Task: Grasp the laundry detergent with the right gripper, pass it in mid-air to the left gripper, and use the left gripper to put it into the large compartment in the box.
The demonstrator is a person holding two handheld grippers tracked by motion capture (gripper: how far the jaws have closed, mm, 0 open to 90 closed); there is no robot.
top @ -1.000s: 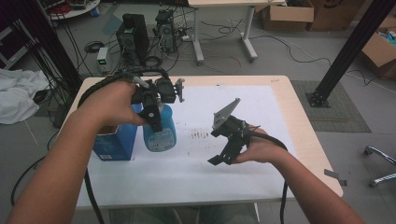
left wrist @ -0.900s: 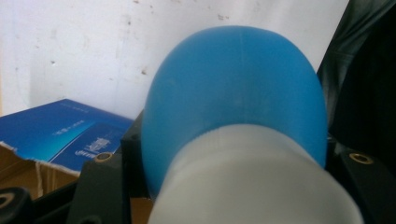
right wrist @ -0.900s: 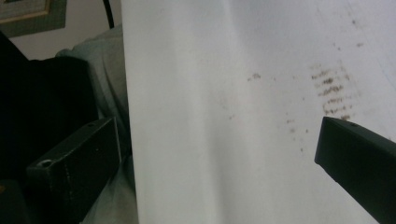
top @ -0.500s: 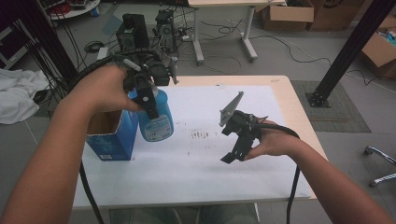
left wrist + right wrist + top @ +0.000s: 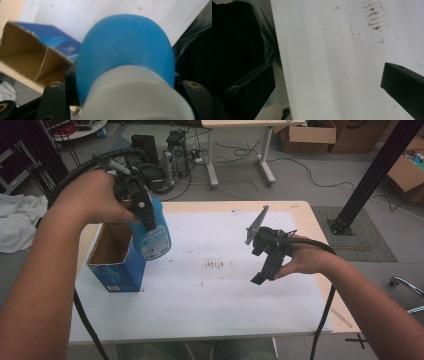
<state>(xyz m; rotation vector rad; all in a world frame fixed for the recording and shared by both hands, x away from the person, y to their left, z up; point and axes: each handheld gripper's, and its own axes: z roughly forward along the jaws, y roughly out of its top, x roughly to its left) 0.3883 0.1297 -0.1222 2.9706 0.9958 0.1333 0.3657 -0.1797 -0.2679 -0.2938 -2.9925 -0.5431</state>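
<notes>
While clamped on the bottle (image 5: pixel 152 237), left claw (image 5: pixel 145 217) hangs raised.

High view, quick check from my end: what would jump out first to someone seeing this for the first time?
The blue bottle, clamped by the left gripper and held in the air beside the open blue cardboard box at the table's left. Next, the right gripper, jaws wide apart and empty, hanging over the white sheet near a patch of brown smudges at its middle.
</notes>
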